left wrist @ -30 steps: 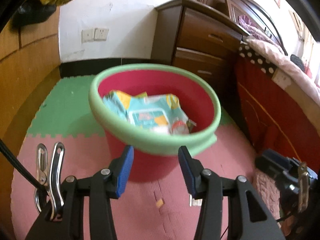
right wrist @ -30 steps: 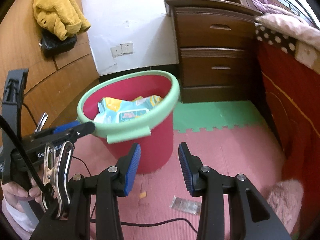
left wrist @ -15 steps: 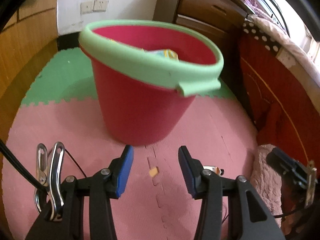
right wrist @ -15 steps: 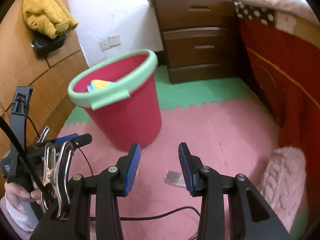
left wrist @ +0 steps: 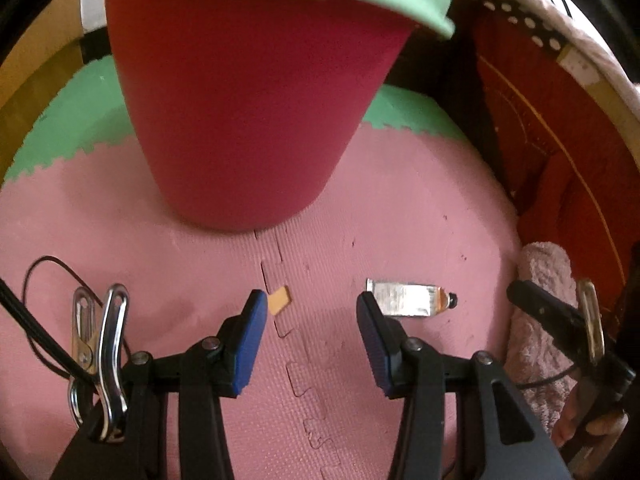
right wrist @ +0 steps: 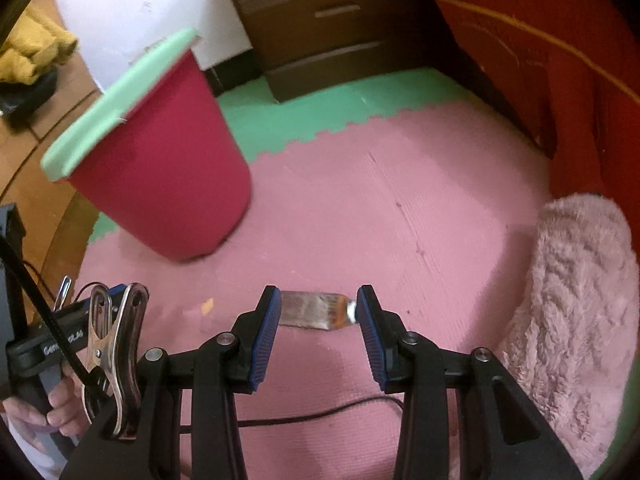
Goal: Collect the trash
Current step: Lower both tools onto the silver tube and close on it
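A flattened silver tube point(right wrist: 316, 311) with a dark cap lies on the pink foam mat point(right wrist: 400, 208). My right gripper point(right wrist: 318, 307) hangs open low over it; the tube shows in the gap between the blue pads point(right wrist: 268, 320), which are not pressing on it. The left wrist view has the same tube point(left wrist: 402, 300) just right of my open, empty left gripper point(left wrist: 310, 309). A small orange scrap point(left wrist: 279, 300) lies by its left fingertip. The red bucket point(left wrist: 248, 120) with a green rim stands just beyond, and its inside is hidden.
A fluffy pink slipper or rug point(right wrist: 580, 300) lies to the right, beside the red bed skirt point(right wrist: 540, 60). A black cable point(right wrist: 320, 416) crosses the mat under my right gripper. Brown drawers point(right wrist: 328, 28) stand at the back. A hand point(right wrist: 56, 408) grips the left gripper's handle.
Both grippers have sunk toward the floor and tilted down. The bucket now looms above and its wrappers are out of sight. The tube has come between the right fingertips.
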The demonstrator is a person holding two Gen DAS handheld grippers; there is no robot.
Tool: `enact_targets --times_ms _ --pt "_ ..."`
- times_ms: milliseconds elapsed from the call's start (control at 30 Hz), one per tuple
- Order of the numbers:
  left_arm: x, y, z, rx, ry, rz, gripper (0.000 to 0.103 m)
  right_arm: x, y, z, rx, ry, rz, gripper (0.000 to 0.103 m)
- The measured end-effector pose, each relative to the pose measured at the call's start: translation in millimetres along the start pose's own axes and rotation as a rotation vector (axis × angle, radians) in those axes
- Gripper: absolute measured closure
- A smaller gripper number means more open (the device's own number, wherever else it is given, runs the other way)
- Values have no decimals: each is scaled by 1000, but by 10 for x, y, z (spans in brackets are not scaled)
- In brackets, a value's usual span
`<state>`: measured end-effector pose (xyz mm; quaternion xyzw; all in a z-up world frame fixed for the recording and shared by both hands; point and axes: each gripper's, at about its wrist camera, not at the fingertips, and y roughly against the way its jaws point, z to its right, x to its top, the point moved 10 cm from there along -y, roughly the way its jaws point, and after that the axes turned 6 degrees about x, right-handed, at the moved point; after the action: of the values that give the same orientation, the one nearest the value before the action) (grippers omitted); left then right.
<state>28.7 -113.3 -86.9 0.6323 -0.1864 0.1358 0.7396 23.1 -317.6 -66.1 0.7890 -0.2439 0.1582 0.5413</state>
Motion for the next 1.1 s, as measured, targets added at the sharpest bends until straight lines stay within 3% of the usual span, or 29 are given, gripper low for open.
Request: enact_targets --times_ms 400,700,1100 --pt "-160 -526 -25 -27 58 -116 54 -151 -591 239 -35 -30 -124 63" --pt "-198 -666 16 -17 30 -131 54 -253 -961 333 -76 1 -190 63" --pt "-295 -808 79 -52 34 -193 54 -363 -1068 263 -30 35 -174 68"
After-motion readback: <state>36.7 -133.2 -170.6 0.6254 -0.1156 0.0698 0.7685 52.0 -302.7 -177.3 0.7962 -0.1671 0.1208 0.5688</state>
